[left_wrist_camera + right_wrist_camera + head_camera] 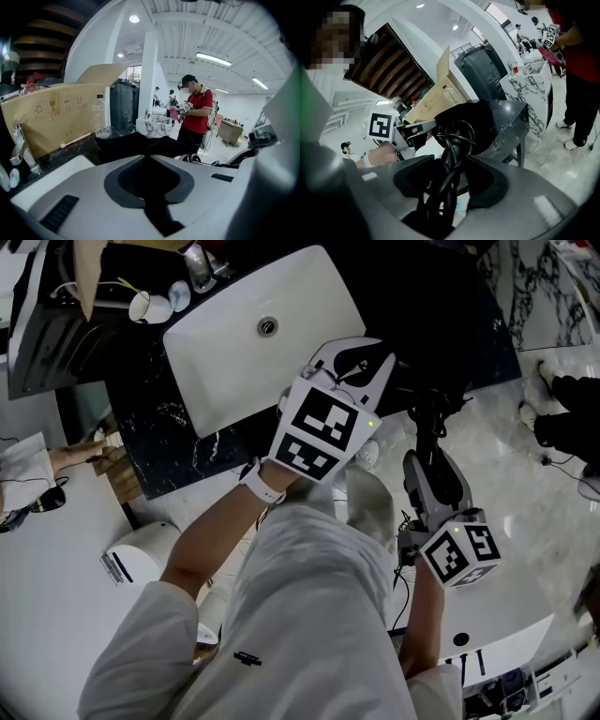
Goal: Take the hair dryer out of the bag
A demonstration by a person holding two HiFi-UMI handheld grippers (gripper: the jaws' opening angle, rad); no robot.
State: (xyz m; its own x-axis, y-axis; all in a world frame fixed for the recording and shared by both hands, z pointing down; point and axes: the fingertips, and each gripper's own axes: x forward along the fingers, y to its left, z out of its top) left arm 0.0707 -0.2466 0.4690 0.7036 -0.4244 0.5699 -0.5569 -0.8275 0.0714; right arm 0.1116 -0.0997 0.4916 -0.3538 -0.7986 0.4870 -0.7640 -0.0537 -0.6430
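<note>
A black bag (pixel 429 351) lies on the dark marble counter to the right of the sink. My left gripper (pixel 361 352) reaches to it, and in the left gripper view its jaws (pixel 150 157) stand nearly together, shut on a fold of the bag's black cloth (pixel 140 143). The right gripper view shows that gripper (pixel 424 130) clamped on the bag's (pixel 483 119) edge. My right gripper (pixel 427 451) is below the bag, shut on the hair dryer's bundled black cord (pixel 449 140), whose loops stick up past the jaws. The dryer's body is hidden.
A white sink basin (pixel 253 334) with a tap (pixel 197 266) and cups (pixel 150 306) lies left of the bag. A cardboard box (pixel 51 117), a plastic bottle (pixel 101 117) and a dark bin (pixel 123 105) stand behind. A person in red (pixel 197 115) stands beyond a marble stand (pixel 529 93).
</note>
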